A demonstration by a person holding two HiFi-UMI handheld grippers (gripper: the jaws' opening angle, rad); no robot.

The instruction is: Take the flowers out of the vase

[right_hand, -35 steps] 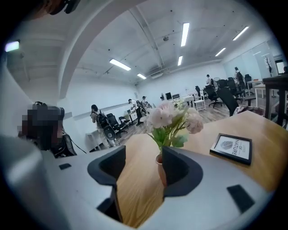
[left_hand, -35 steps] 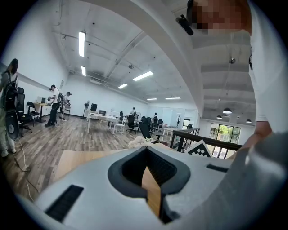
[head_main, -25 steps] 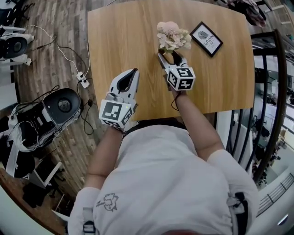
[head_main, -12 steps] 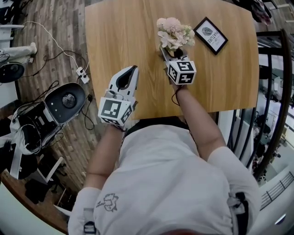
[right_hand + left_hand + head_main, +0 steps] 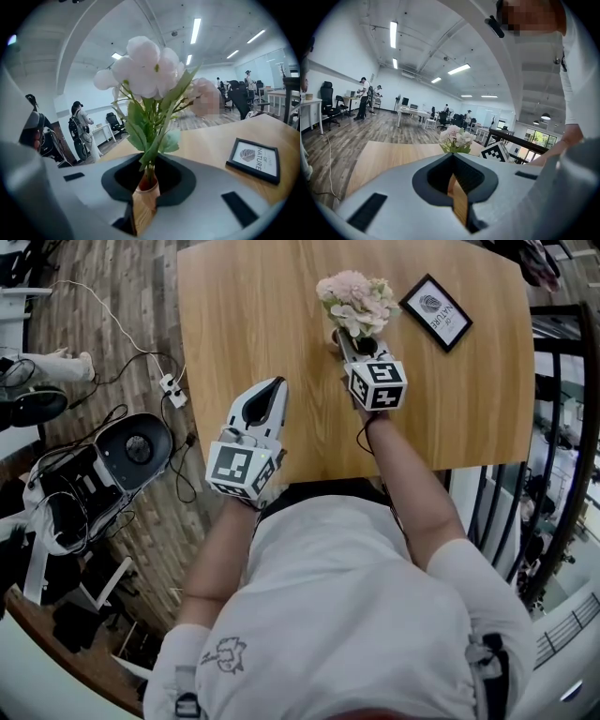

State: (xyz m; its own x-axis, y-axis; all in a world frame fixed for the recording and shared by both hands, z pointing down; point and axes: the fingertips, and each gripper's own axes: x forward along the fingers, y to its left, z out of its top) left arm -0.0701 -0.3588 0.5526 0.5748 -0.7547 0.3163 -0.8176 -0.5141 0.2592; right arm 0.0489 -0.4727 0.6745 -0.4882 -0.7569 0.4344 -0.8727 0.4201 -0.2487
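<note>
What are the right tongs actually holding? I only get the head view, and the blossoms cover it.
Observer: The right tongs have just been closing and now pinch the small wooden vase, not the flowers.
Operator: Are the flowers out yet?
Observer: No; the right gripper view shows their green stems standing in the vase's mouth.
Operator: And the left tongs?
Observer: The left tongs are shut and empty; through their slit the left gripper view shows only bare table.

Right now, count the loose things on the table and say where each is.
2. The vase holding flowers stands toward the table's far side; the framed print lies right of it. Nothing else shows; the far edge is cropped.
</note>
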